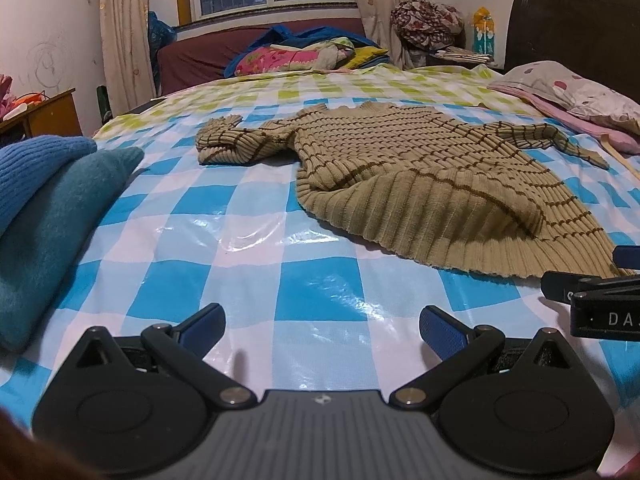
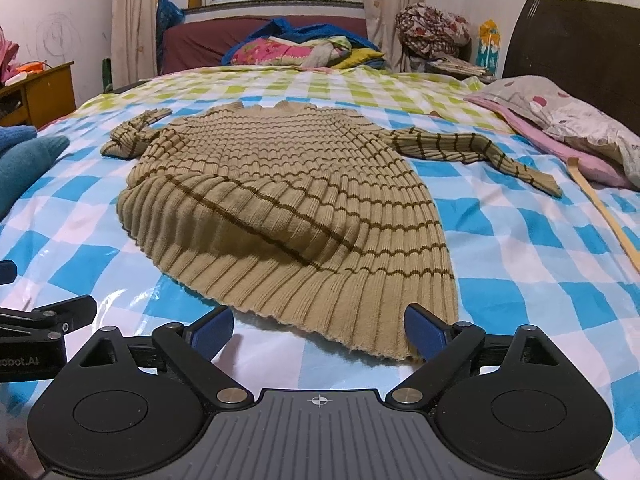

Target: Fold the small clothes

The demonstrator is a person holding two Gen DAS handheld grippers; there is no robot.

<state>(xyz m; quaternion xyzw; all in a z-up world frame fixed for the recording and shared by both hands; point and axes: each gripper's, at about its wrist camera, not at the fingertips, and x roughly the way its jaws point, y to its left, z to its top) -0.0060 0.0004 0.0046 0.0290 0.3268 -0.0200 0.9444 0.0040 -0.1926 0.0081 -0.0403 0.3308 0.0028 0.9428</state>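
Ahead, sweater (image 2: 280,208) hem lies between spread right gripper (image 2: 319,330) fingers; left gripper (image 1: 322,326) open, empty.

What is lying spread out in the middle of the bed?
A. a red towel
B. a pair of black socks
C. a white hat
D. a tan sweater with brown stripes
D: a tan sweater with brown stripes lies spread on the checked bed cover, sleeves out to both sides, in front of the open right gripper.
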